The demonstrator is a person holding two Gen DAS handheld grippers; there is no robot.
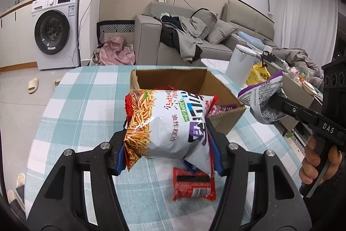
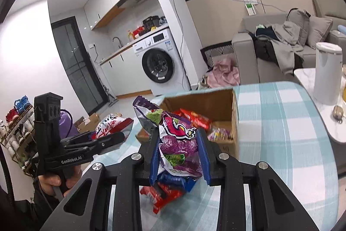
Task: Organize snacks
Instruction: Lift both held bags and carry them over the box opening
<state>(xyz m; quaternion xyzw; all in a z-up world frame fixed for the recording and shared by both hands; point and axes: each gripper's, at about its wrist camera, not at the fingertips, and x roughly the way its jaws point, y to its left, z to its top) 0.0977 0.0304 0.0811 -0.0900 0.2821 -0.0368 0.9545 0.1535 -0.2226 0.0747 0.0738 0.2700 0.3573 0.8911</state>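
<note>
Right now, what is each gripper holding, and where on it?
Left gripper: white noodle-snack bag, pinched across its lower body. Right gripper: purple snack bag, clamped across its middle.

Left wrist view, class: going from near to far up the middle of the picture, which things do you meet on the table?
Red snack packet lying on the cloth → white noodle-snack bag gripped in the left tongs → cardboard box.

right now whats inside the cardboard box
Inside the cardboard box lie red snack packets and a colourful packet. The held purple bag covers the rest of the box floor.
</note>
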